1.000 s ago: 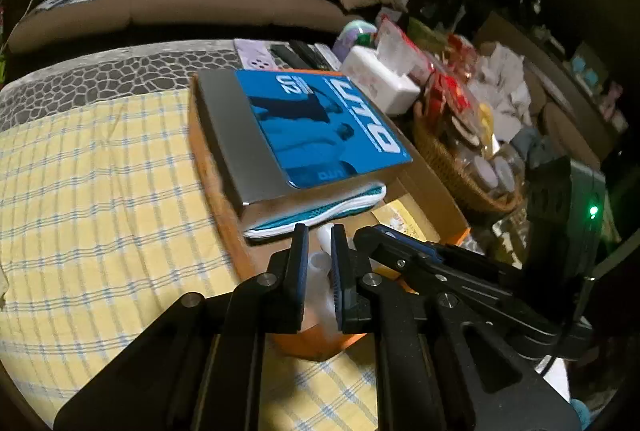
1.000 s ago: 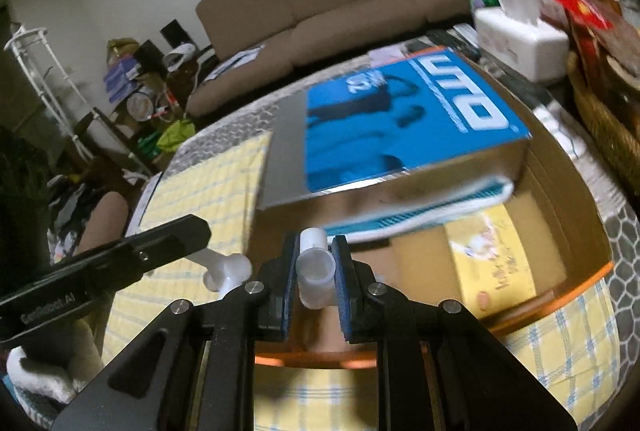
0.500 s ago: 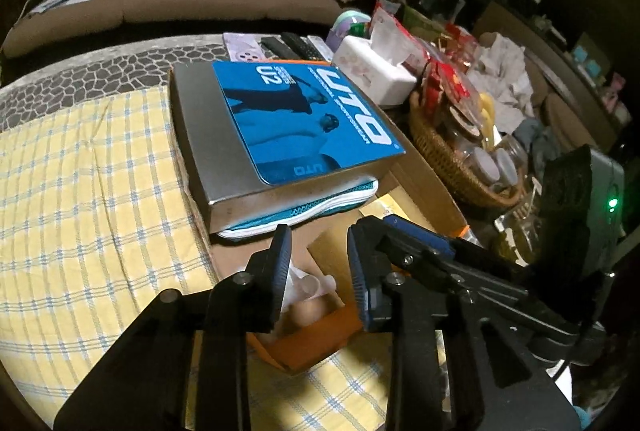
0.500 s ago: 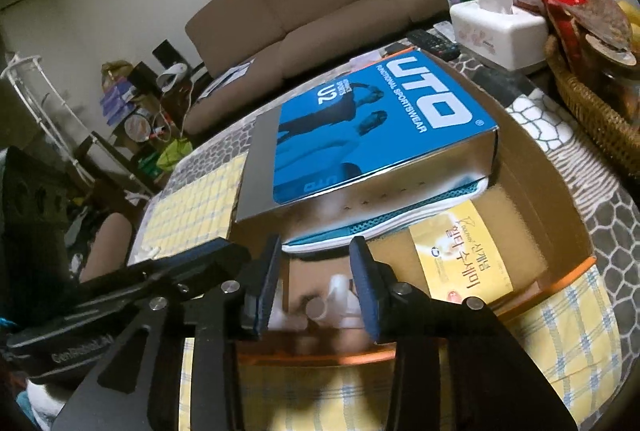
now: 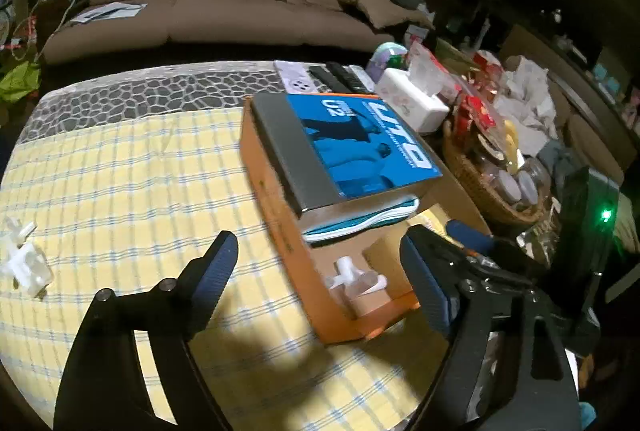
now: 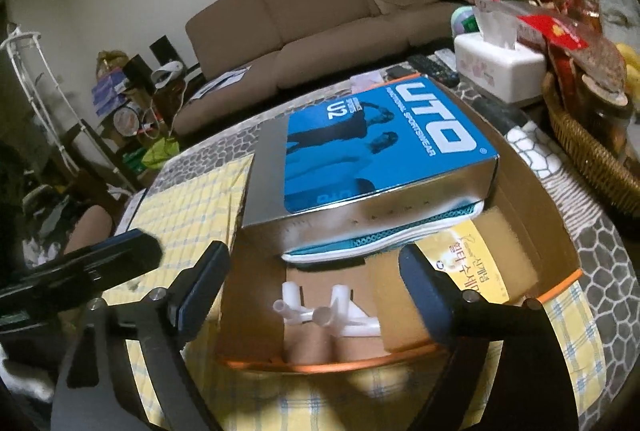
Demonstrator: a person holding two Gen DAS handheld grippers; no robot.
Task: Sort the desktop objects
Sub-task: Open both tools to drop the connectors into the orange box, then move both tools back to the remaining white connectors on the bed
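Claws first: the left claw (image 5: 316,271) and right claw (image 6: 314,271) both gape wide, jaws just sprung apart, gripping nothing. Beneath them two white plastic connectors (image 6: 320,315) lie loose on the floor of the orange cardboard box (image 5: 276,215). Farther in, a blue shoebox (image 6: 384,139) rests tilted on a teal shoe (image 6: 384,239). More white parts (image 5: 26,265) sit on the desk's yellow checked cloth (image 5: 120,183).

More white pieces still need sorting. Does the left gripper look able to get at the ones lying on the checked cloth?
Probably yes: the white pieces lie in the open on the checked cloth, and the left gripper, jaws open, holds nothing.
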